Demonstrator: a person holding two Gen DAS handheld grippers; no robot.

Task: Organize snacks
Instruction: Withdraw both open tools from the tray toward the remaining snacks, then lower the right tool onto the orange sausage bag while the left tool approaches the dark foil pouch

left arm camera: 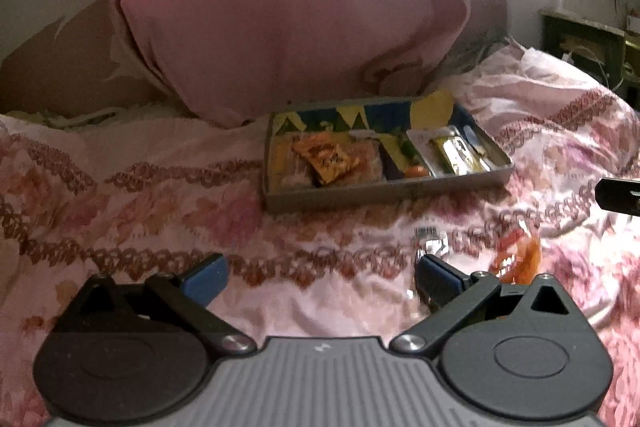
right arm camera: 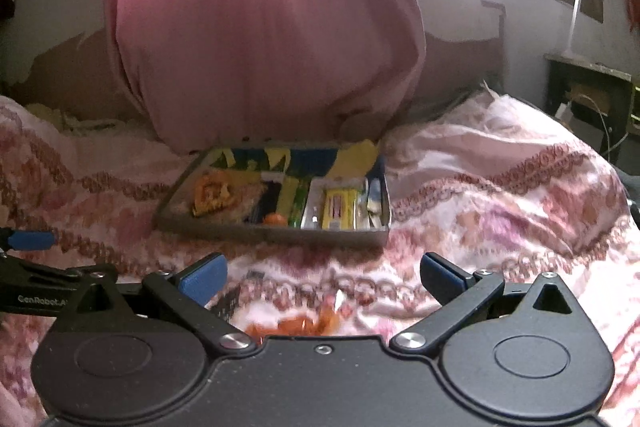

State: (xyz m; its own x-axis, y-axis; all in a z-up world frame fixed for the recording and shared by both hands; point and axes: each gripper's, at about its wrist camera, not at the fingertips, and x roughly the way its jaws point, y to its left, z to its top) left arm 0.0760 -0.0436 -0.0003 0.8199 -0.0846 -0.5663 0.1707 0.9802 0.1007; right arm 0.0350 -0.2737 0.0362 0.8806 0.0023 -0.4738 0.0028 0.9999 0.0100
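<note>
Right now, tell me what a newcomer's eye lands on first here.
The big pink pillow looms at the back of the floral bedspread. In front of it sits a shallow box packed with snack packets, an orange one at its left. A loose orange wrapper lies just ahead of the open right tongs.

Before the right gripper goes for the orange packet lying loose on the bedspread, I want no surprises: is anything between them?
Nothing visible. The right gripper is open, with the orange packet on bare bedspread just below its fingers; the tray sits farther ahead.
</note>
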